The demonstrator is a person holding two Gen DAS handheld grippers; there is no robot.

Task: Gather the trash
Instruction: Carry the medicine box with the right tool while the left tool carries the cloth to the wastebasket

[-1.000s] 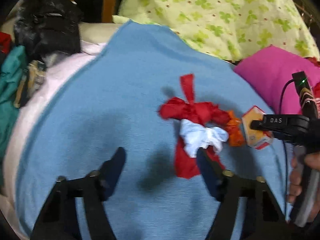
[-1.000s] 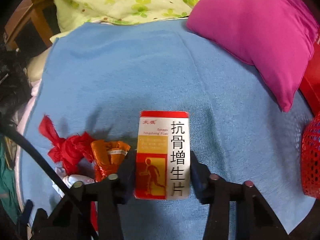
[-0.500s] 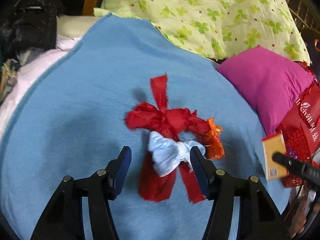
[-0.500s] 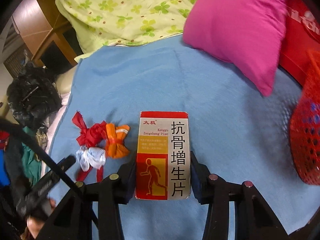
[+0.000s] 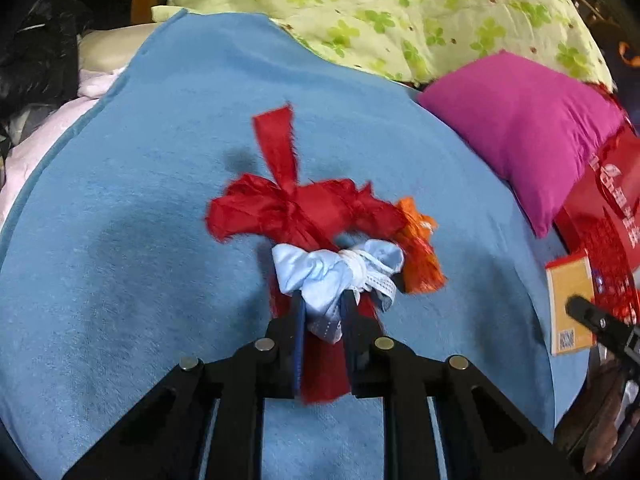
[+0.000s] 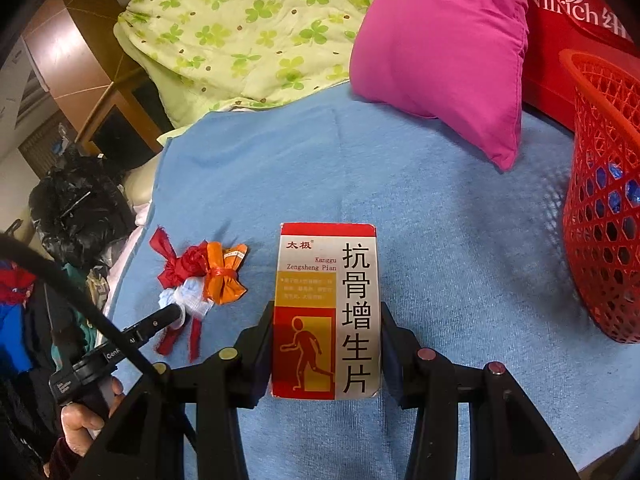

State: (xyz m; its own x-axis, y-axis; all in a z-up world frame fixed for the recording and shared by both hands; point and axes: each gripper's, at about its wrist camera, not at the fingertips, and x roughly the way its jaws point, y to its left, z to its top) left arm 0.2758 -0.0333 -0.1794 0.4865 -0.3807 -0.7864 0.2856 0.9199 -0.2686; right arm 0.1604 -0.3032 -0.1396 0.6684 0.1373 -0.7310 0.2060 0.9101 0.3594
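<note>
The left gripper (image 5: pixel 323 312) is closing, its jaws pinching the knotted pale-blue face mask (image 5: pixel 340 276) at lower centre of the left wrist view. The right gripper (image 6: pixel 326 344) clamps a medicine box (image 6: pixel 326 312) at lower centre. Beyond lie red ribbon scraps (image 5: pixel 296 212), blue blanket (image 5: pixel 140 220), and the red mesh basket (image 6: pixel 604 208) at right.

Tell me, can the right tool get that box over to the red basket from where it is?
Probably yes. The right tool grips the box, and only bare blue blanket lies between it and the red basket, whose open rim looks unobstructed.
</note>
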